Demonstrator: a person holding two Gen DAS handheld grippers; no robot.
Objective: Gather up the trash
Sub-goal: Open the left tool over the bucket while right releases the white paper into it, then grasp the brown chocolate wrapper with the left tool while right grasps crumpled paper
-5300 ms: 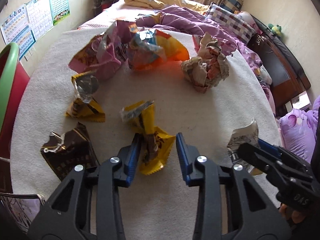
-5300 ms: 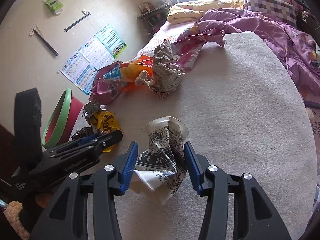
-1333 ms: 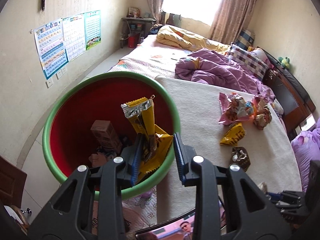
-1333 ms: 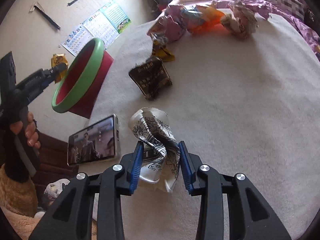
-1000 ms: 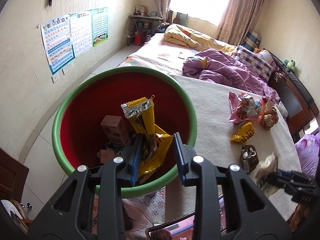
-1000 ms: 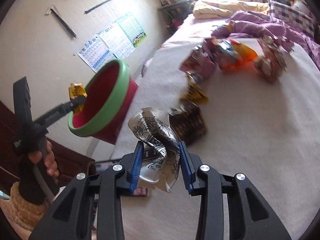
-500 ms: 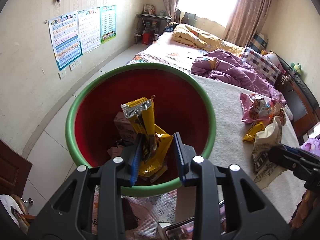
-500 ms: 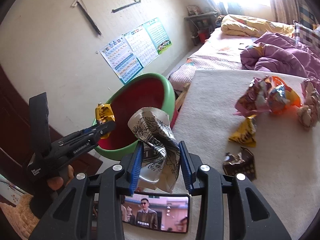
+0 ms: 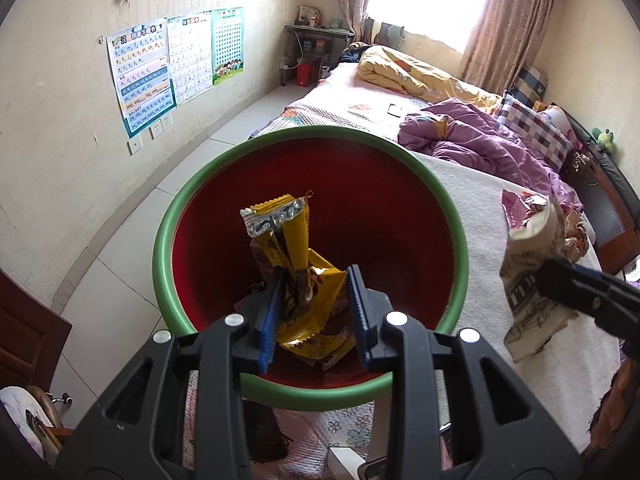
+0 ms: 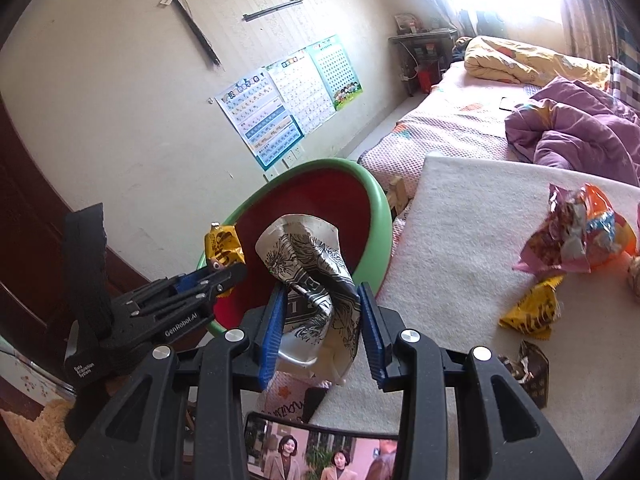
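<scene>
Over on the left wall there are some kids' learning charts point(image 9: 176, 64), and below them the floor tiles run up to a red bin with a green rim point(image 9: 168, 240) sitting right against the bed. The left gripper point(image 9: 314, 316) is clamped narrow on a yellow snack wrapper point(image 9: 298, 264), holding it upright over the bin's mouth, with a few bits of trash already down at the bottom. Moving right, the right gripper point(image 10: 323, 330) is squeezed on a crumpled paper cup with a black floral print point(image 10: 312, 280), hanging just at the bin's near rim beside the edge of the white blanket point(image 10: 460, 240). A phone playing a video point(image 10: 320, 454) lies right under it. Further right on the blanket sit the leftovers: a pink and orange wrapper pile point(image 10: 580, 232), a yellow wrapper point(image 10: 532, 312) and a dark brown wrapper point(image 10: 528, 372), with a purple quilt point(image 10: 572, 132) bunched up behind.
</scene>
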